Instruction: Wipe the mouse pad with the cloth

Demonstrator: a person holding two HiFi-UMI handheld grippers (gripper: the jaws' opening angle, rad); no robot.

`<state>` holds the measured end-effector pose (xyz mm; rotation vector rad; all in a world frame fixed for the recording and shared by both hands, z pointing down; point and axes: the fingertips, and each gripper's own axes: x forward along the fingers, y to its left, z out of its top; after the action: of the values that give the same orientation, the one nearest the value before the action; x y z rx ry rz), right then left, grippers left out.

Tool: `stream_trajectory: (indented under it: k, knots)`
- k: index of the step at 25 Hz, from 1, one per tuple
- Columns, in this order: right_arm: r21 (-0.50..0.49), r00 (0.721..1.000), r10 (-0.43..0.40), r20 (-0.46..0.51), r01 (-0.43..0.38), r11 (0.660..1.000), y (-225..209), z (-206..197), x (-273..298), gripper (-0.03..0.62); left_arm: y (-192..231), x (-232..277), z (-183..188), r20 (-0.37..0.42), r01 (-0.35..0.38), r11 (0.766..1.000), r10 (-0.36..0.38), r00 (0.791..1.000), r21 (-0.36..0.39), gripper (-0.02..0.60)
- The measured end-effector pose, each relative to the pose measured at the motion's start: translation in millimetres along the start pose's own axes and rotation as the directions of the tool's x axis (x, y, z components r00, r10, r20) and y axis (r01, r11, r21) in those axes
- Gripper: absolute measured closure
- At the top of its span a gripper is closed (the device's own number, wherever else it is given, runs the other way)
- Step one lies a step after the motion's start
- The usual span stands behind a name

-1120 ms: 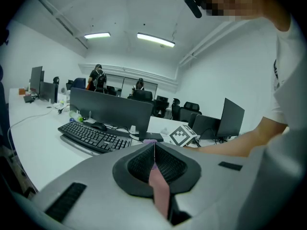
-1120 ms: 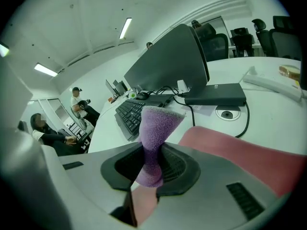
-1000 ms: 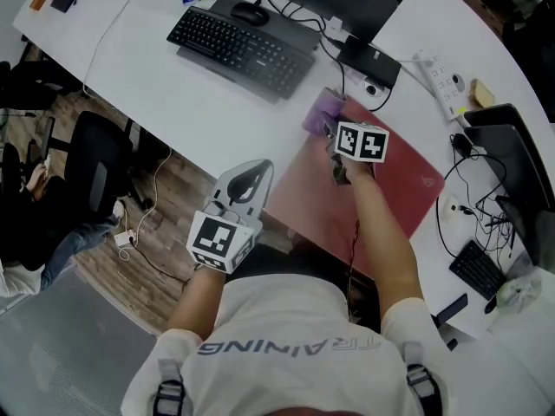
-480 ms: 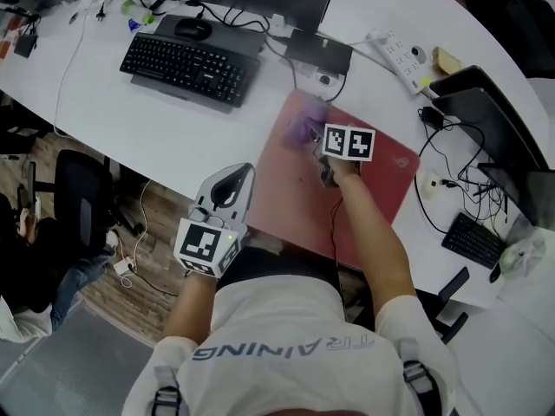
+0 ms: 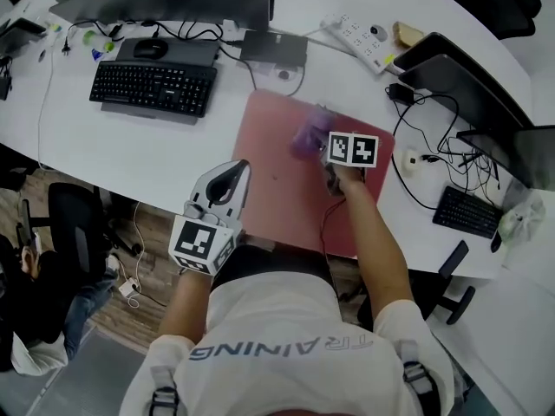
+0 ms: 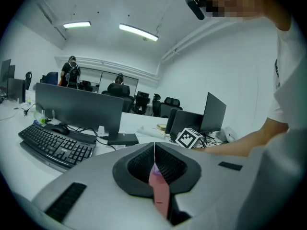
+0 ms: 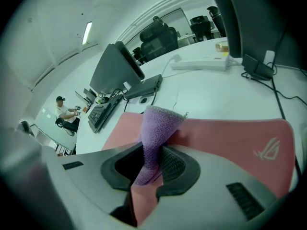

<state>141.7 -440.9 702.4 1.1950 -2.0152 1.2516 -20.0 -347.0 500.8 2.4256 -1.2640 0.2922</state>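
The pink-red mouse pad point(image 5: 282, 189) lies on the white desk point(image 5: 173, 150) in front of me. A purple cloth point(image 5: 309, 135) rests on the pad's far half, and my right gripper point(image 5: 323, 146) is shut on it. In the right gripper view the cloth point(image 7: 156, 131) rises in a fold from between the jaws, with the mouse pad point(image 7: 230, 133) beneath. My left gripper point(image 5: 235, 172) hovers at the pad's near left edge, shut, with nothing held. In the left gripper view the left gripper point(image 6: 154, 164) has its jaws meeting, and a sliver of pink pad shows below them.
A black keyboard point(image 5: 152, 87), black mouse point(image 5: 149, 48) and monitor point(image 5: 165, 3) stand at the far left. A power strip point(image 5: 364, 37), laptops point(image 5: 460, 85), cables, a white mouse point(image 5: 408, 161) and a small keyboard point(image 5: 468, 211) crowd the right. An office chair point(image 5: 74, 224) stands off the desk's near edge.
My right gripper has dragged the cloth from the pad's far left corner toward its middle and right. The left gripper has stayed by the pad's near left edge.
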Motion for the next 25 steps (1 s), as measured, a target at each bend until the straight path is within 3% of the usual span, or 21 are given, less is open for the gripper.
stream_trajectory:
  k: [11, 20, 25]
  knots:
    - [0.135, 0.996, -0.082, 0.033, 0.077, 0.988, -85.2, -25.9, -65.3, 0.491, -33.3, 31.1, -5.2, -0.043, 0.099, 0.995, -0.098, 0.994, 0.011, 0.549]
    - [0.152, 0.991, -0.131, -0.004, 0.13, 0.98, -153.6, -33.1, -108.8, 0.49, -47.5, 49.7, 1.5, -0.053, 0.135, 0.99, -0.133, 0.99, 0.033, 0.549]
    - [0.146, 0.978, -0.21, -0.014, 0.21, 0.967, -177.9, -36.9, -128.1, 0.49, -50.4, 45.2, 3.8, -0.048, 0.136, 0.99, -0.134, 0.99, 0.04, 0.549]
